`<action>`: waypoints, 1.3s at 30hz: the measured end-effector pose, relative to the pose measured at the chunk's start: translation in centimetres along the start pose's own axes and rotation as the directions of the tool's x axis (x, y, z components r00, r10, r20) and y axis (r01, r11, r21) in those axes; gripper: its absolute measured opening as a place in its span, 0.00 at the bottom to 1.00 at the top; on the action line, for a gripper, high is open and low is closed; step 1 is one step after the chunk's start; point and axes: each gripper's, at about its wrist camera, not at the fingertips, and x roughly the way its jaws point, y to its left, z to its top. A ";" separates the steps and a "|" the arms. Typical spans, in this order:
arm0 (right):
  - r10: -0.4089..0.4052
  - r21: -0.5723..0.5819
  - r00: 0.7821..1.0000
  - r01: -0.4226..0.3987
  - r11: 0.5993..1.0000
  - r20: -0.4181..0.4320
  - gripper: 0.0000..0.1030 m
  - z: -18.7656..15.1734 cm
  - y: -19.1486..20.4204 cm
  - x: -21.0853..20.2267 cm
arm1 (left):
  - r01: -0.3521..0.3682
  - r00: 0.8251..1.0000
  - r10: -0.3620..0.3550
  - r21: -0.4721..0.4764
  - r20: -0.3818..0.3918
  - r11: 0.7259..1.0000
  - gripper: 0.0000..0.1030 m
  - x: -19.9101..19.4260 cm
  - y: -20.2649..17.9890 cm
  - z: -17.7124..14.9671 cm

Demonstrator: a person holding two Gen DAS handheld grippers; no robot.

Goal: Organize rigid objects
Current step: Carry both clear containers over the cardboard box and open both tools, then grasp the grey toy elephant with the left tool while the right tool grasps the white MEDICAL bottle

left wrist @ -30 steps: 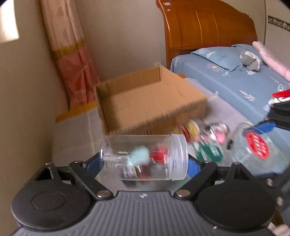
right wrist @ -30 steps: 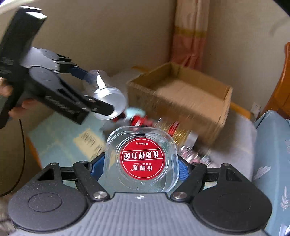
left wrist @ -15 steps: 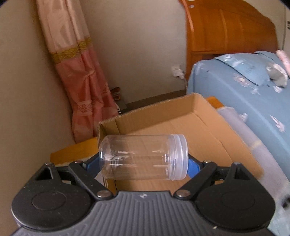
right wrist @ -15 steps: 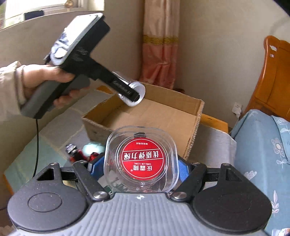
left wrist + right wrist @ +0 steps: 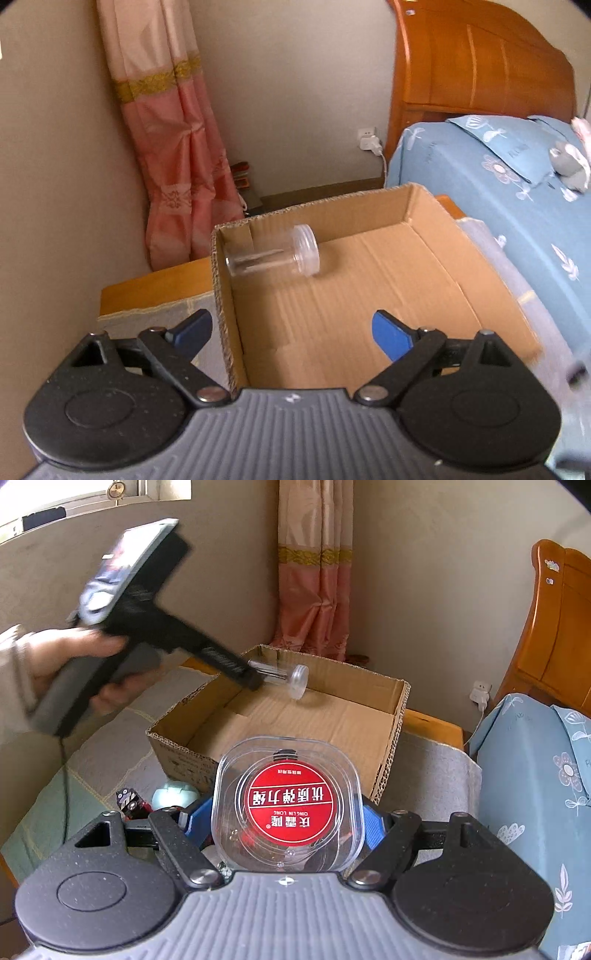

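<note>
A clear plastic jar [image 5: 271, 252] with a screw lid lies on its side, free of any grip, blurred, at the far left corner of the open cardboard box [image 5: 406, 280]. My left gripper [image 5: 291, 332] is open and empty over the box's near left wall. In the right wrist view the jar [image 5: 282, 675] is just off the tip of the left gripper [image 5: 247, 677], over the box [image 5: 391, 738]. My right gripper [image 5: 286, 814] is shut on a clear square container with a red label [image 5: 286, 806], held in front of the box.
Small toys, a pale green ball [image 5: 173, 792] and a black-and-red figure [image 5: 129, 803], lie on the cloth-covered table [image 5: 110, 738] before the box. A blue-sheeted bed [image 5: 498, 192] with a wooden headboard stands right. A pink curtain [image 5: 177, 147] hangs behind.
My left gripper opened and let go of the clear jar, which has dropped toward the box's far left corner. My right gripper kept hold of the red-label container.
</note>
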 end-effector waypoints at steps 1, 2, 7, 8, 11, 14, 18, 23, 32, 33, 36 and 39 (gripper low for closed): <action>-0.001 0.001 1.000 0.001 1.000 0.001 0.79 0.2 0.0 0.1 | -0.005 1.000 0.004 0.009 0.010 1.000 0.93 -0.8 -0.1 -0.4; -0.002 0.003 1.000 0.002 1.000 0.001 0.79 0.4 0.0 0.2 | -0.009 1.000 0.008 0.017 0.018 1.000 0.94 -1.5 -0.1 -0.7; -0.012 0.008 1.000 0.012 1.000 -0.007 0.79 1.6 0.2 1.1 | -0.026 0.999 0.024 0.043 0.046 0.999 0.94 -4.8 0.3 -2.5; -0.018 0.002 1.000 0.018 1.000 -0.009 0.79 1.8 0.3 1.4 | -0.028 0.998 0.026 0.040 0.051 0.999 0.94 -5.4 0.5 -2.9; -0.037 -0.013 0.999 0.037 0.999 -0.018 0.79 2.7 0.4 2.3 | -0.043 0.997 0.041 0.024 0.068 0.999 0.95 -6.9 1.0 -4.2; -0.054 -0.010 0.998 0.053 0.999 -0.019 0.79 3.4 0.2 3.1 | -0.048 0.996 0.048 -0.001 0.072 0.999 0.95 -7.8 1.5 -5.8; -0.078 -0.003 0.997 0.078 0.997 -0.023 0.86 4.2 0.0 4.1 | -0.038 0.998 0.039 -0.022 0.045 0.999 0.95 -8.3 1.7 -7.9; -0.065 0.009 0.998 0.065 0.998 0.006 1.00 3.6 0.2 3.0 | -0.029 0.999 0.030 -0.016 0.035 0.999 0.95 -8.8 1.1 -9.7; -0.111 0.020 0.994 0.111 0.994 -0.009 1.00 0.8 1.9 -0.1 | -0.030 0.998 0.031 -0.018 0.046 0.999 0.95 -10.0 -0.5 -11.7; -0.118 0.029 0.993 0.118 0.993 -0.014 1.00 0.3 2.1 -0.3 | -0.034 0.998 0.035 -0.019 0.049 0.999 0.95 -10.2 -0.7 -12.1; -0.138 0.062 0.990 0.139 0.988 -0.023 1.00 -1.6 2.5 -1.1 | -0.050 0.997 0.051 -0.018 0.063 0.999 0.95 -10.9 -1.2 -13.0; -0.155 0.108 0.987 0.159 0.981 -0.038 1.00 -3.6 3.0 -1.2 | -0.069 0.995 0.071 -0.029 0.076 0.997 0.95 -11.4 -1.3 -14.0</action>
